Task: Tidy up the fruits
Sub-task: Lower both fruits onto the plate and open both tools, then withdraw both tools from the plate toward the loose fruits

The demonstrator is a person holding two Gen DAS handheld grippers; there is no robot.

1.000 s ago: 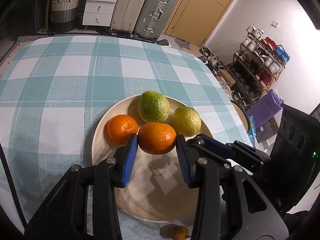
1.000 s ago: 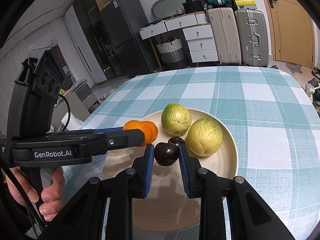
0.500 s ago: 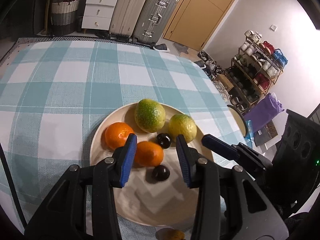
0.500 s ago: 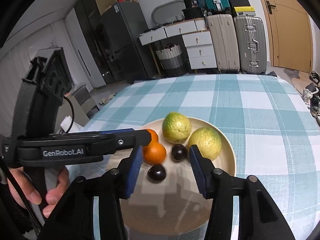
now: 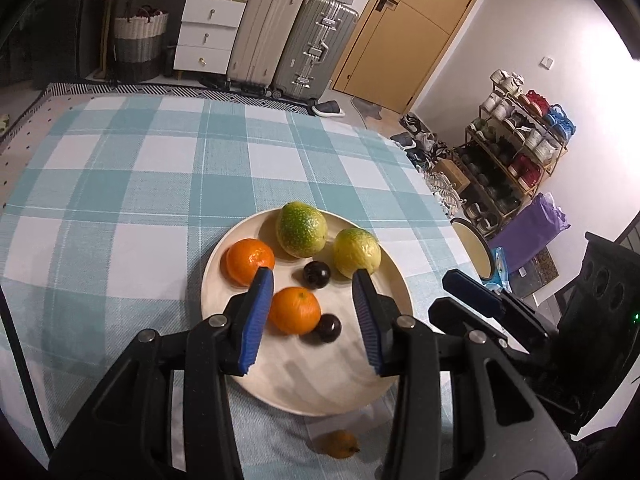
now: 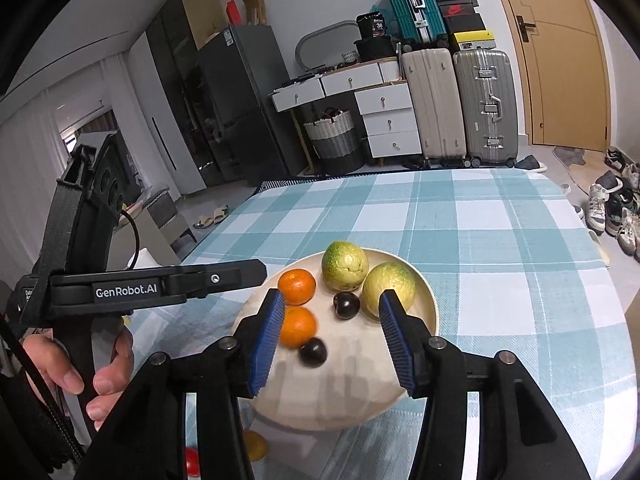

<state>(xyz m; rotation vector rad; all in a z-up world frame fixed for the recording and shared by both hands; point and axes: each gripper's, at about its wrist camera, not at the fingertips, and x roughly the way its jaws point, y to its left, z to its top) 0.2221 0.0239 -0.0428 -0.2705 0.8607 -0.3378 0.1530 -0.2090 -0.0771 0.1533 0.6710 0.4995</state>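
"GenRobot.AI" on left gripper (image 6: 256,272), perhaps empty; right gripper (image 6: 332,336) parted, empty, above fruit plate (image 6: 428,300)

- The tablecloth (image 5: 132,184) has a check pattern of pale teal and white squares.
- The plate (image 5: 320,376) is plain cream, without pattern.
- On the plate, at 10 o'clock, one mandarin (image 5: 250,260) is bright orange; a second mandarin (image 5: 295,310) near the middle has the same orange.
- At 12 o'clock, a round fruit (image 5: 301,230) is green with yellow speckles.
- At 2 o'clock, another round fruit (image 5: 357,252) is mostly yellow with a little green on top.
- Two small fruits (image 5: 317,275) (image 5: 329,327) are dark, almost black.
- The left gripper (image 5: 312,320) is black with blue ribbed pads (image 5: 256,320).
- The right gripper (image 6: 332,336) has the same black and blue.
- The suitcases (image 6: 484,104) are beige and silver; one on top is teal.
- The door (image 5: 404,28) is yellowish brown.
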